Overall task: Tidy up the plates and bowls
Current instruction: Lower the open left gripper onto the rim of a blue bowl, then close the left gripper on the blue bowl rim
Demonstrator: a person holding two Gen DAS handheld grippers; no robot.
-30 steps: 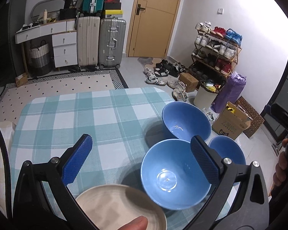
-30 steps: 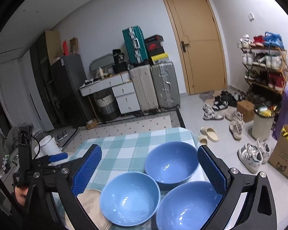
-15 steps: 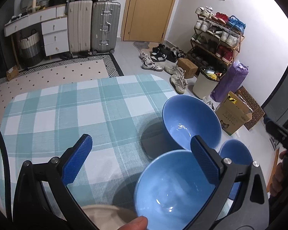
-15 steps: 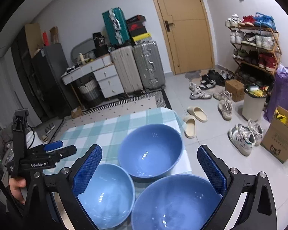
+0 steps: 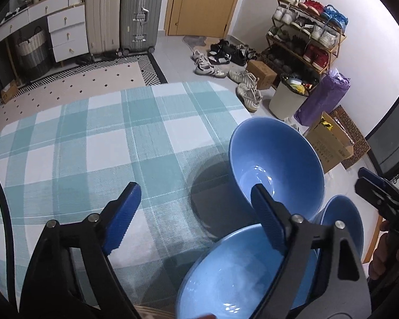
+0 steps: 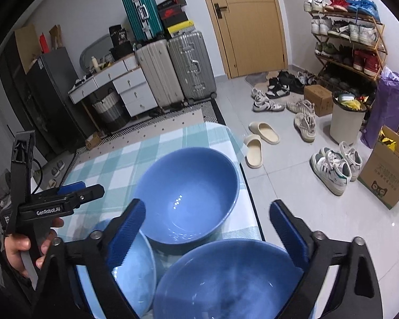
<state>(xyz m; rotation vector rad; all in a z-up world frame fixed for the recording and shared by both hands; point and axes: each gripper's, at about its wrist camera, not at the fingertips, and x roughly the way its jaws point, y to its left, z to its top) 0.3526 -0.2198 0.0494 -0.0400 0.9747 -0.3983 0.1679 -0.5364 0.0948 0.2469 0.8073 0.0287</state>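
3 blue bowls on checked bench (image 5: 98, 143), clustered at its 4 o'clock corner. Far bowl (image 5: 275, 167) stands alone; near-left bowl (image 5: 234, 276) under left hand-held gripper (image 5: 196, 218), released, empty. Near-right bowl (image 6: 226, 279) under right hand-held gripper (image 6: 207, 228), released, empty.

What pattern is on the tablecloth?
A teal-and-white check on the tablecloth, clearest in the left wrist view.
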